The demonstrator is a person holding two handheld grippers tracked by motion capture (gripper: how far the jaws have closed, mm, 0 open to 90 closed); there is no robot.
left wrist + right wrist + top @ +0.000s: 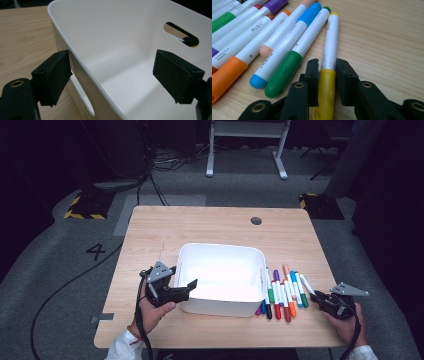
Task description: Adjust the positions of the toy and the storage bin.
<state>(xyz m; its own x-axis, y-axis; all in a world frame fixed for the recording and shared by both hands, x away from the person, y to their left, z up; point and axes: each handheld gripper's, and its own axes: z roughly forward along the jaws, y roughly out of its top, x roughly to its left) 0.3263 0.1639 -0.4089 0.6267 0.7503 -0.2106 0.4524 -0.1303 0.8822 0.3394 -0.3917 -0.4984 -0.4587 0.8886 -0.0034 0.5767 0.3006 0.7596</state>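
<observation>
A white plastic bin [220, 247] sits mid-table. My left gripper [184, 279] is at its left wall, open. In the left gripper view [112, 72] one jaw stands outside the bin's wall [82, 67] and the other inside, neither pad pressing on it. The bin looks empty. A row of several coloured markers [281, 294] lies on the table right of the bin. My right gripper [318, 296] is at the row's right end, low over the table. Its jaws [327, 68] are shut on the yellow marker [330, 40], just above its yellow cap; the marker lies on the wood.
Beside the yellow marker lie a green-capped marker [287, 67] and a blue-capped one [279, 60], then orange, purple and others. The wooden table [165, 227] has a dark round hole [256, 220] at the back right. A white frame [247, 145] stands on the floor beyond.
</observation>
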